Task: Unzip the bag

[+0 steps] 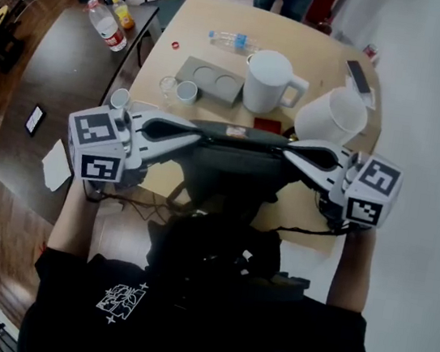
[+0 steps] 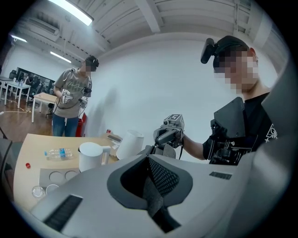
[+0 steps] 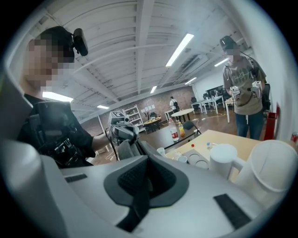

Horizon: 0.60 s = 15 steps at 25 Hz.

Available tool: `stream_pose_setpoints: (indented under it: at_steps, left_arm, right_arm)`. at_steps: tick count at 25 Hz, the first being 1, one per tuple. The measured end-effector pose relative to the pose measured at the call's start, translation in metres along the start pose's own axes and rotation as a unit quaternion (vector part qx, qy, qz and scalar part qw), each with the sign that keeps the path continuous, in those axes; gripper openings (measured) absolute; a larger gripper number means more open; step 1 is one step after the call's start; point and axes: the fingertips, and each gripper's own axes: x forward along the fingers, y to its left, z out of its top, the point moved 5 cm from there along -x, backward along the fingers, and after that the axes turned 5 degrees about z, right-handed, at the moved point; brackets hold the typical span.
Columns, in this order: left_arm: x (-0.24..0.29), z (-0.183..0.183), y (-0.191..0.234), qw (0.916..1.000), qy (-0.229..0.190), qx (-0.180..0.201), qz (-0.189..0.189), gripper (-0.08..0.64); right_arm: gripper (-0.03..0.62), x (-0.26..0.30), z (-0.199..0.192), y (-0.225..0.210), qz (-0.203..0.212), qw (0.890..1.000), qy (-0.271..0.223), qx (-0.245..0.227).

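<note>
A dark grey bag (image 1: 233, 173) hangs in front of me at the near edge of the wooden table (image 1: 320, 55), its top edge pulled taut between both grippers. My left gripper (image 1: 196, 134) is shut on the left end of that edge. My right gripper (image 1: 288, 148) is shut on the right end. A small light tag (image 1: 235, 131) sits midway along the top edge. In the left gripper view a strip of dark fabric (image 2: 153, 195) runs between the closed jaws, and the right gripper (image 2: 170, 135) shows opposite. The right gripper view shows a similar fabric strip (image 3: 139, 200) pinched.
Two white jugs (image 1: 268, 82) (image 1: 332, 114), a grey tray with round holes (image 1: 210, 79), small cups (image 1: 187, 91), a water bottle (image 1: 232, 40), a phone (image 1: 360, 77) and a red item (image 1: 267, 125) stand on the table. Bottles (image 1: 106, 24) sit on a dark table. A person (image 2: 72, 100) stands beyond.
</note>
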Motion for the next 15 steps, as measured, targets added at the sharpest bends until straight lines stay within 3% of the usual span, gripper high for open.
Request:
stream_pose_setpoints:
  at_steps: [15]
  left_arm:
    - [-0.018,-0.01,0.01,0.9995,-0.011,-0.022,0.018,0.006]
  right_arm:
    - [0.015,-0.014,-0.009,-0.008,-0.012,1.0,-0.012,0.015]
